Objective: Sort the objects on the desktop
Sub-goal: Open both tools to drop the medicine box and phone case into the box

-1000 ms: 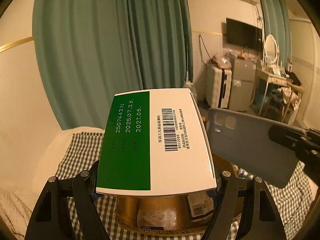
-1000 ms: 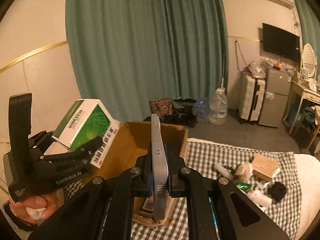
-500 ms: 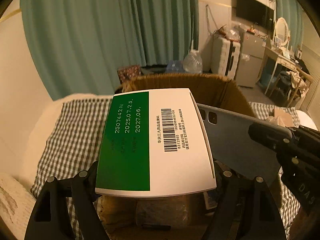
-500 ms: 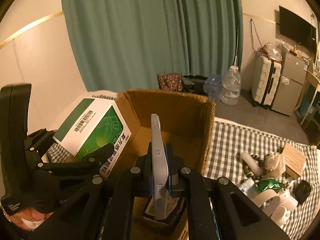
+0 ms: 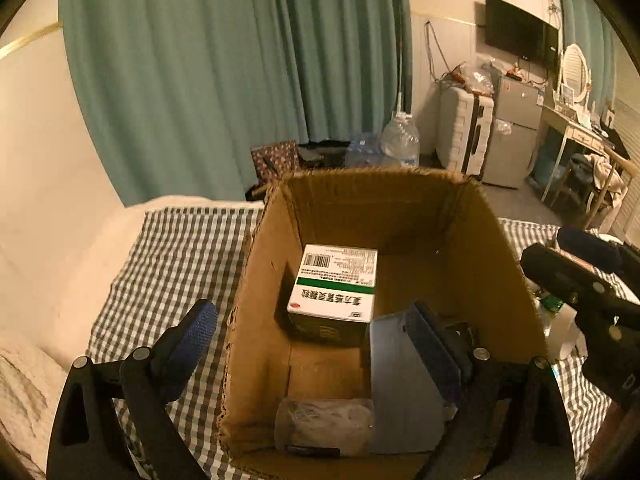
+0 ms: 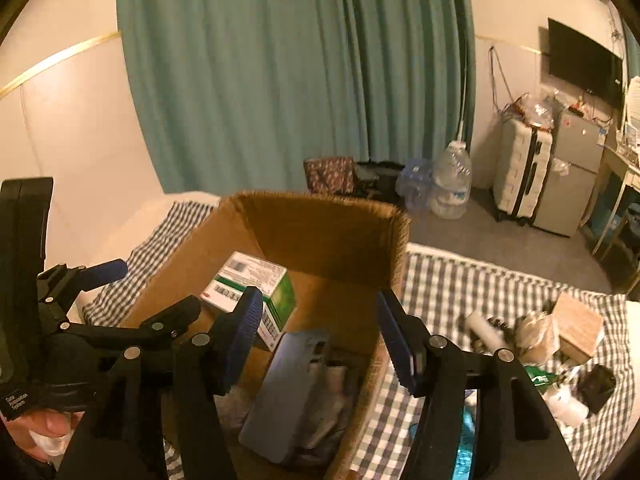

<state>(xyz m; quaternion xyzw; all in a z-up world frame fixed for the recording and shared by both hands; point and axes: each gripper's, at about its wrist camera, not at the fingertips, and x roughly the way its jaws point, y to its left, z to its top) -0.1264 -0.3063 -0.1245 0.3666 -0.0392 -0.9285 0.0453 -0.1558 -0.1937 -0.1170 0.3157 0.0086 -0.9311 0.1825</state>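
We see one cardboard box [image 5: 496, 240] on the checked bed cover [image 5: 176, 248], holding one green-and-white medicine carton [image 5: 334, 294] and one grey phone [image 5: 404, 384]. Both claws have just been opening: the left claw [image 5: 316, 336] gapes wide and empty, and the right claw [image 6: 320, 336] stands apart above the phone. Only the right view shows us the clutter [image 6: 532, 340] beside the box.
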